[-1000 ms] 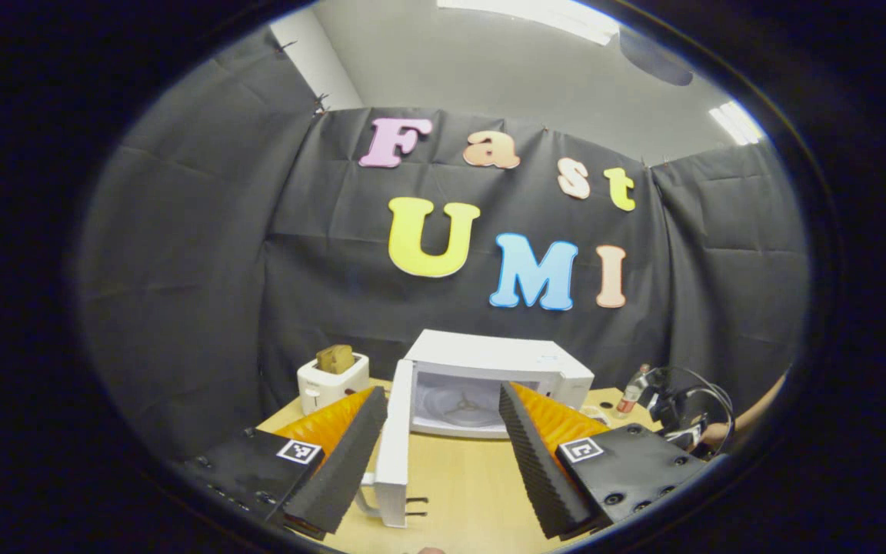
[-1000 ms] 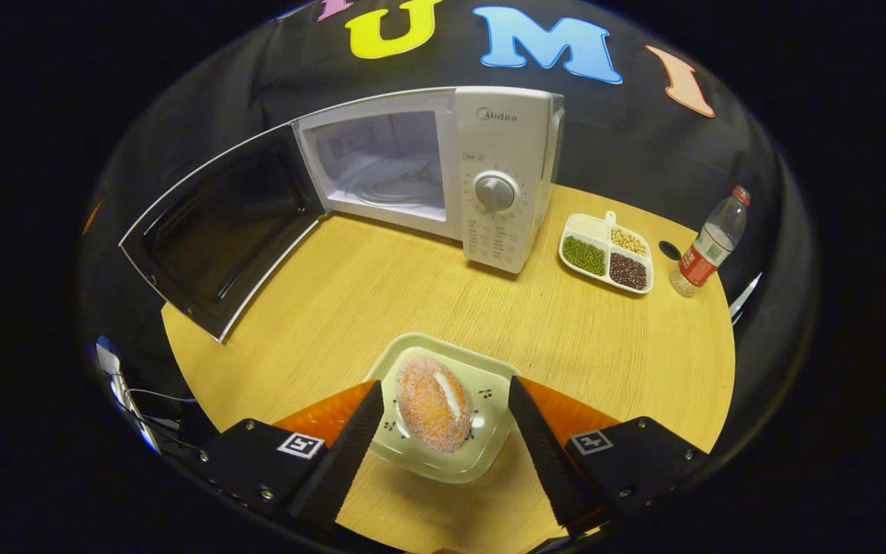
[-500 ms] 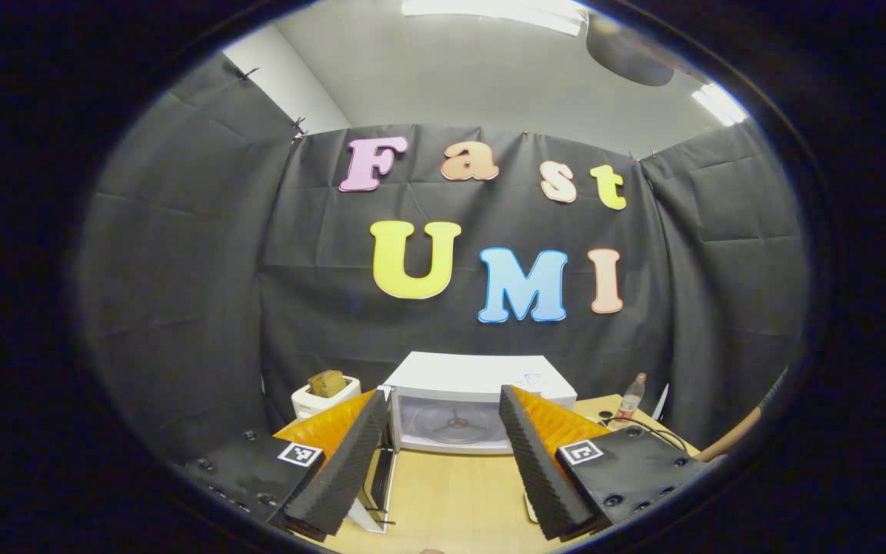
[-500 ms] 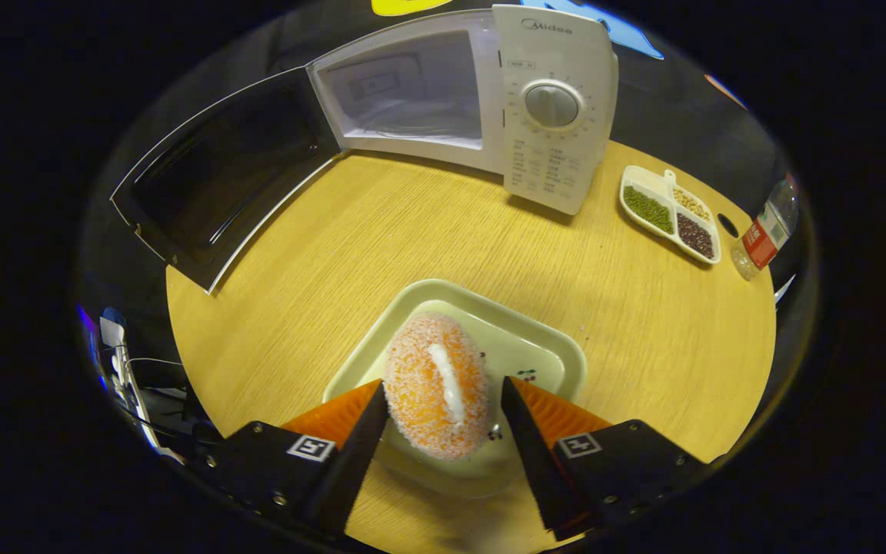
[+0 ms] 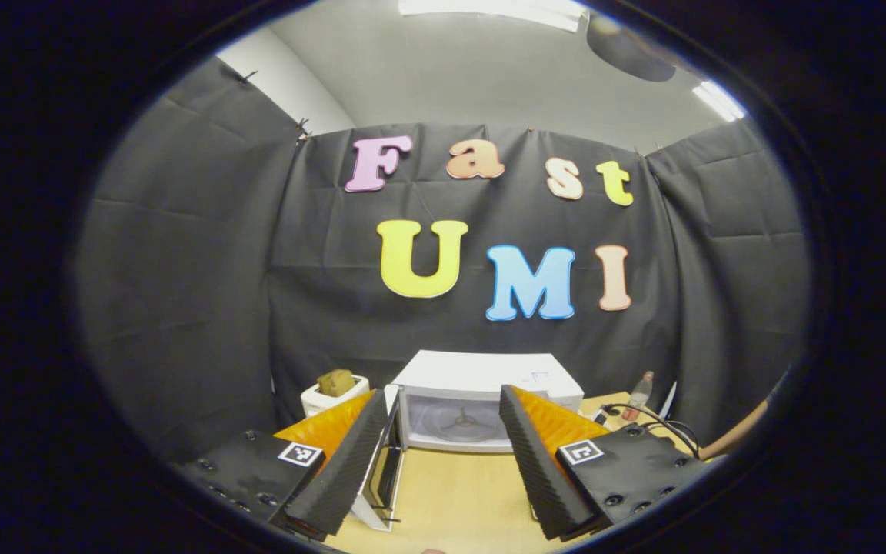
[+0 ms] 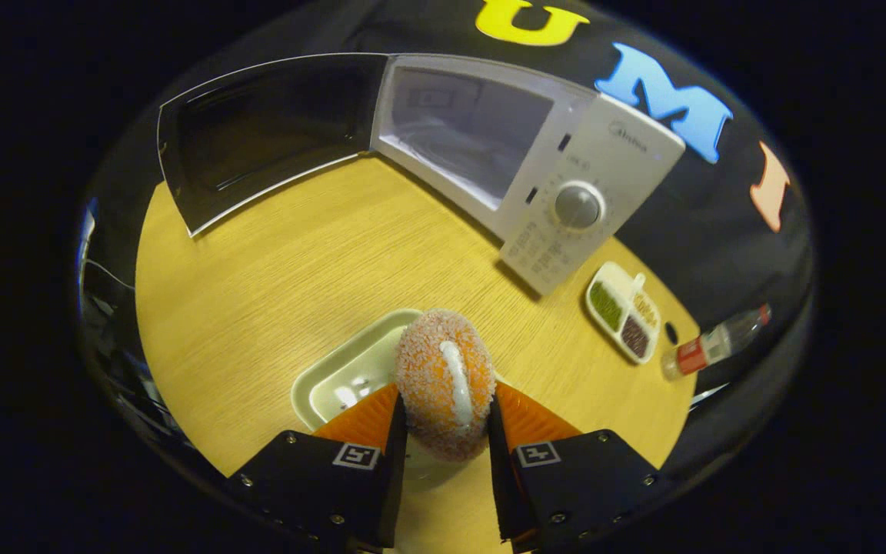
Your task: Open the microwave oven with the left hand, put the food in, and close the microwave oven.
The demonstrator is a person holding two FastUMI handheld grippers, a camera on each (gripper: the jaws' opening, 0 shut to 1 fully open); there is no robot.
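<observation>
With the microwave (image 6: pixel 520 154) door (image 6: pixel 258 131) already swung wide, step 1 looked done. Right gripper (image 6: pixel 443 419) was clamped on the sugared bun (image 6: pixel 443 377), both fingers pressing its sides, bun held over the near edge of its pale tray (image 6: pixel 335 377), well short of the microwave cavity. Left gripper (image 5: pixel 443 446) was spread wide & empty, facing the microwave front from near the door's outer edge. Left to do, by my read: bun into cavity, then shut door w/ left

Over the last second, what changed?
The right gripper came down over the sugared bun, closed on it and lifted it off the tray. The left gripper drew back slightly, still open. The microwave, its open door and the bean dish stayed put.
</observation>
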